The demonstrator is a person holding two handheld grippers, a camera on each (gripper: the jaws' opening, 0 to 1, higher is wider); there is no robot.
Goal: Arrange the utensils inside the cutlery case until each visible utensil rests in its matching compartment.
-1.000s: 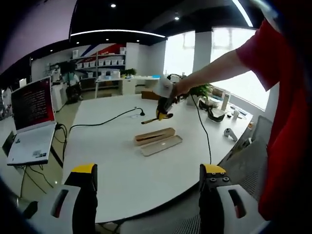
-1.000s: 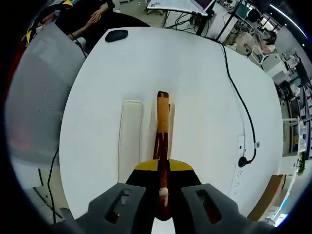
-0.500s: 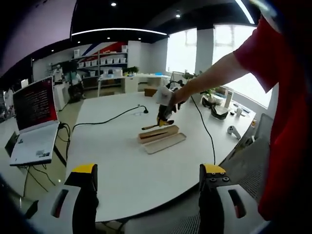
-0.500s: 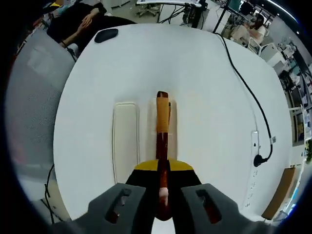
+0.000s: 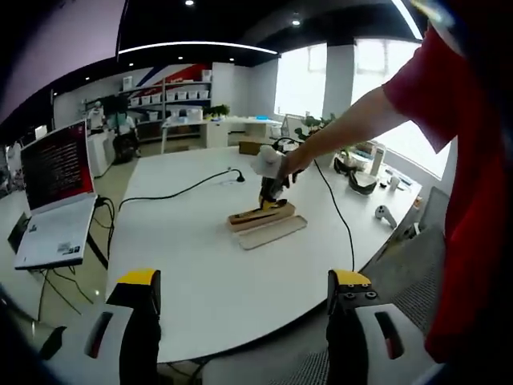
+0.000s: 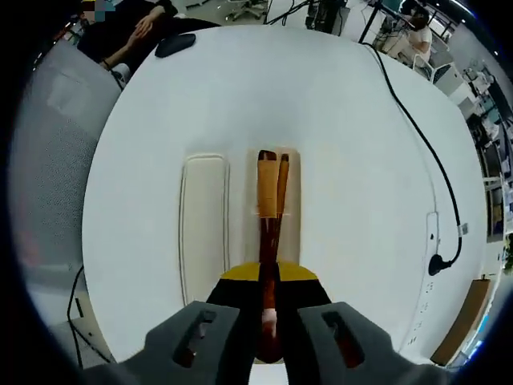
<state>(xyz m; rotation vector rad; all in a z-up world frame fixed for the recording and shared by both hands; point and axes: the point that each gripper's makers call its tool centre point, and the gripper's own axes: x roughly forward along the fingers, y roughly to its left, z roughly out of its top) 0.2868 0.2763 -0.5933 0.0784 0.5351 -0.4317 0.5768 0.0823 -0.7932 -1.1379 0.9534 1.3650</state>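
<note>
Gripping a slim wooden utensil (image 6: 268, 233) by its dark lower part, your right gripper (image 6: 268, 314) has its jaws clenched on it, and the utensil runs straight ahead from them, its lighter tan end reaching out over the cutlery case (image 6: 290, 210). A second tan-handled utensil (image 6: 283, 186) lies in the case just beside the held one, and whether the held piece touches the case bottom cannot be told from here. The case's pale lid (image 6: 202, 228) lies flat on the white surface (image 6: 353, 144), just beside the case on its left in the right gripper view, with its long side parallel to it. A black cable (image 6: 417, 144) curves across the surface to a plug near a power strip, and a dark computer mouse (image 6: 175, 45) sits at the far edge.

Your left gripper (image 5: 240, 329) hangs back off the edge of the surface, its yellow-tipped jaws released, spread wide with nothing between them. From there you see your right hand, in a white glove, holding the right gripper (image 5: 271, 191) down at the wooden case (image 5: 260, 216), with the lid (image 5: 272, 233) on the near side, touching or almost touching it. An open laptop (image 5: 52, 200) with a red-lit screen stands well apart from the case, beyond the surface's edge.
</note>
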